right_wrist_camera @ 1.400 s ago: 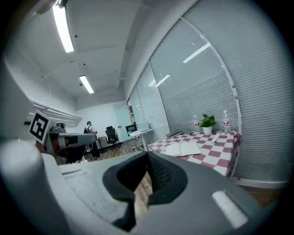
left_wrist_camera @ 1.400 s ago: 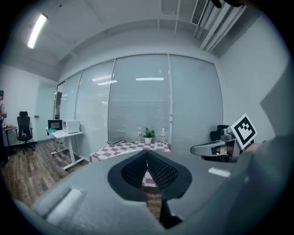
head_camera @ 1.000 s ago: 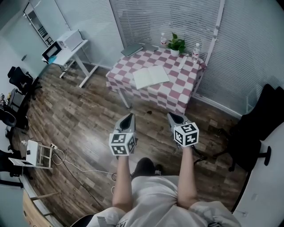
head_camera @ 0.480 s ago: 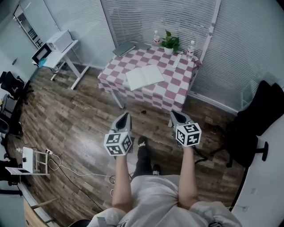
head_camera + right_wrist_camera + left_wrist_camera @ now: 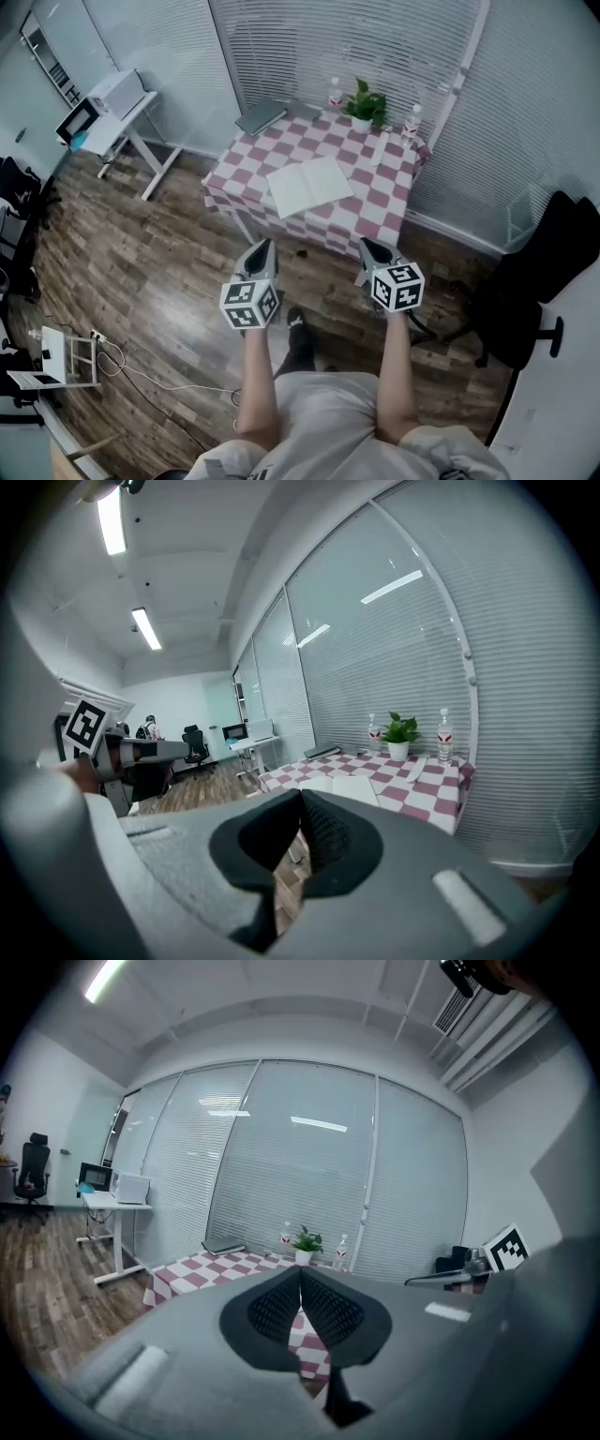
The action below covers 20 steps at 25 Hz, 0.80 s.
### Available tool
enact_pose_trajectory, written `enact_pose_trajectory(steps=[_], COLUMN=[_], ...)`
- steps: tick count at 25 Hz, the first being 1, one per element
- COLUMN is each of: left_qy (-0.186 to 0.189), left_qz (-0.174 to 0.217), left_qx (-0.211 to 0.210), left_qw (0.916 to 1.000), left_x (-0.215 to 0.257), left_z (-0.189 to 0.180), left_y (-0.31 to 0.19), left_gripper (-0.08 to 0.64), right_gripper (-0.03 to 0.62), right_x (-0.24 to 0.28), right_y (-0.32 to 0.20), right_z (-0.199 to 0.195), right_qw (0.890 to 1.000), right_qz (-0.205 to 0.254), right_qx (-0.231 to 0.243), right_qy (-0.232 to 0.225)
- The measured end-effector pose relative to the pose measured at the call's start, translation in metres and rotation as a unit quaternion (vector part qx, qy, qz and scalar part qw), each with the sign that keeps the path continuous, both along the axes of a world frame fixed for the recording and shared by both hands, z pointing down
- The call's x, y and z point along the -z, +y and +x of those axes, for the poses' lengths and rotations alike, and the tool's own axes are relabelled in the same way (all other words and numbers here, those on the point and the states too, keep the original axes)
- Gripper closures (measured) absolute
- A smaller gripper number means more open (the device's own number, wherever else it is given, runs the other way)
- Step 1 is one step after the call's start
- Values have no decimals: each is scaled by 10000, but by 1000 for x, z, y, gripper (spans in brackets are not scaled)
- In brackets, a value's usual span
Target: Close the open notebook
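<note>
Head view has the person standing on the wooden floor well short of the checked table (image 5: pixel 380 202), with the open notebook (image 5: pixel 309 186) lying flat near the middle of its cloth, both white pages facing up. The left gripper (image 5: pixel 266 246) and the right gripper (image 5: pixel 364 246) are held out side by side, well apart from the notebook, and each gripper view shows its jaws pressed together with nothing between them. The likeliest slip from here is a poor purchase on the book. A shut tip pushed against the page edge would probably shove the whole notebook across the cloth, or bunch the cloth, rather than lift one half. If the jaws open and catch only a few top leaves, those could crease or tear while the cover stays down. A half folded over with the other side unpinned might spring back open or drag the book toward the table edge. Reaching too far carries its own risk, since the potted plant (image 5: pixel 366 103) and the two water bottles (image 5: pixel 412 120) stand along the far side and look easy to tip.
</note>
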<state>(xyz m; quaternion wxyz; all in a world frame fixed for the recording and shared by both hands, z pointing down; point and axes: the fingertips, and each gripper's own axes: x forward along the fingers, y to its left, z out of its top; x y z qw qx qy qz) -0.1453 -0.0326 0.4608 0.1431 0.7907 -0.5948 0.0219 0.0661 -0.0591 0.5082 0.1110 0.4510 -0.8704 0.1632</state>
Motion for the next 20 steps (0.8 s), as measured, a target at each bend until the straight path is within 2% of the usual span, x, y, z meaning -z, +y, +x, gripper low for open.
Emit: enact_pose_trajectory(steps=[7, 13, 20], left_qy=[19, 88, 29], left_qz=[-1, 36, -142], left_qx=[87, -48, -189], left_qw=[10000, 9999, 9997], left_x=[6, 10, -17], left_z=[-47, -69, -95], left_y=[-89, -154, -204], left_gripper=[552, 552, 552], right_gripper=[592, 592, 592], right_x=[5, 14, -4], right_y=[-83, -142, -190], right_z=[-47, -71, -105], right_qw=[10000, 9999, 9998], right_qz=[2, 56, -61], right_qx=[26, -91, -177], right_qy=[-45, -17, -94])
